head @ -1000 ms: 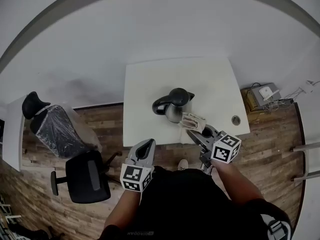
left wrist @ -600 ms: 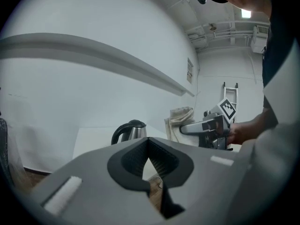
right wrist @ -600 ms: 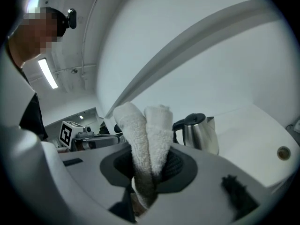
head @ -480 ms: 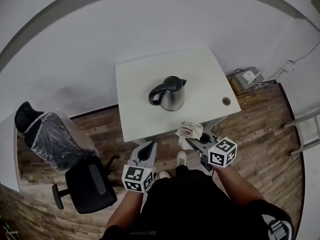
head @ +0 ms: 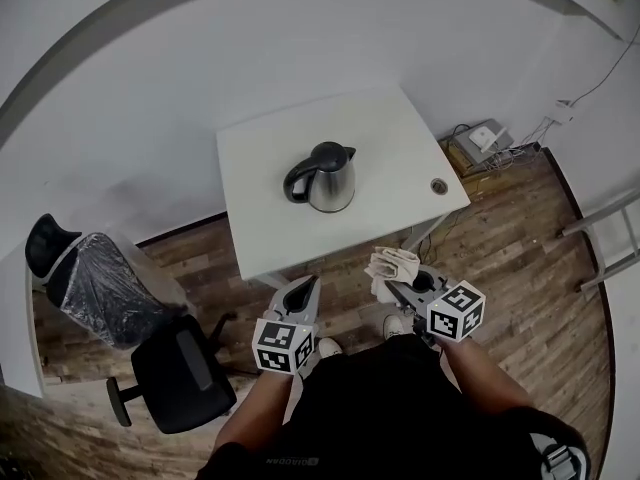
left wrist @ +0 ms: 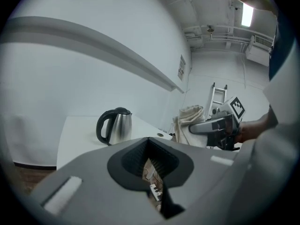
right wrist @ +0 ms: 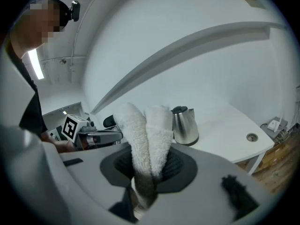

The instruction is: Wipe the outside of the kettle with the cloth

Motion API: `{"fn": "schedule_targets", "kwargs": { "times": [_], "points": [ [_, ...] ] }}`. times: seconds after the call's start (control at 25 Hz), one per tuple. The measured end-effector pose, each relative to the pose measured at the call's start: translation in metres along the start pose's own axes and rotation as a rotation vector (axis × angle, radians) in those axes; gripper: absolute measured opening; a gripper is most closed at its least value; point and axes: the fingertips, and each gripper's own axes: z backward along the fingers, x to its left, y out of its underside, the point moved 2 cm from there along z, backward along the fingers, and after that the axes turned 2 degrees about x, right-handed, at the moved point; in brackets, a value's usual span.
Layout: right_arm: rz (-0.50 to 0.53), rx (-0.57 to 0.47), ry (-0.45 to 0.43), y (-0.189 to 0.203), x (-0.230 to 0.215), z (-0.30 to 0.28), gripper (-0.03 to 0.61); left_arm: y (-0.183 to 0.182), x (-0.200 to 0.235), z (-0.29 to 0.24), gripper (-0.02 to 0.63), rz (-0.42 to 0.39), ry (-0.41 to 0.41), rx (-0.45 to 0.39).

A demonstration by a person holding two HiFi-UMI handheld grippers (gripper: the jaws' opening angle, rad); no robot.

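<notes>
The steel kettle (head: 322,176) with its black handle and lid stands upright in the middle of the white table (head: 385,133). My right gripper (head: 398,287) is shut on a folded white cloth (head: 392,265), held off the table's front edge, over the floor. In the right gripper view the cloth (right wrist: 146,135) stands up between the jaws, with the kettle (right wrist: 183,124) well behind it. My left gripper (head: 305,286) hangs shut and empty, also short of the table. The kettle (left wrist: 115,125) and the cloth (left wrist: 190,121) show in the left gripper view.
A black office chair (head: 180,373) and a plastic-wrapped chair (head: 95,283) stand on the wood floor at the left. A ladder (head: 600,243) and a box with cables (head: 480,140) are at the right. A round cable hole (head: 437,185) sits near the table's right edge.
The person has stepped back from the table. The cloth was against the kettle's side a second ago and now hangs well clear of it, both grippers off the table's front edge.
</notes>
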Motion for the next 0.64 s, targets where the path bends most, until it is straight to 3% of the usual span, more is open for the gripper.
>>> {"fn": "schedule_targets", "kwargs": {
  "times": [0.16, 0.28, 0.64],
  "points": [
    [0.066, 0.031, -0.051, -0.016, -0.012, 0.004, 0.092, -0.015, 0.001, -0.005, 0.008, 0.053, -0.092, -0.040],
    [0.099, 0.046, -0.076, -0.020, -0.025, 0.013, 0.092, -0.026, -0.018, -0.014, 0.008, 0.081, -0.110, -0.076],
    [0.074, 0.046, -0.116, -0.009, -0.055, 0.030, 0.092, -0.014, -0.049, -0.027, 0.008, 0.067, -0.165, -0.044]
  ]
}}
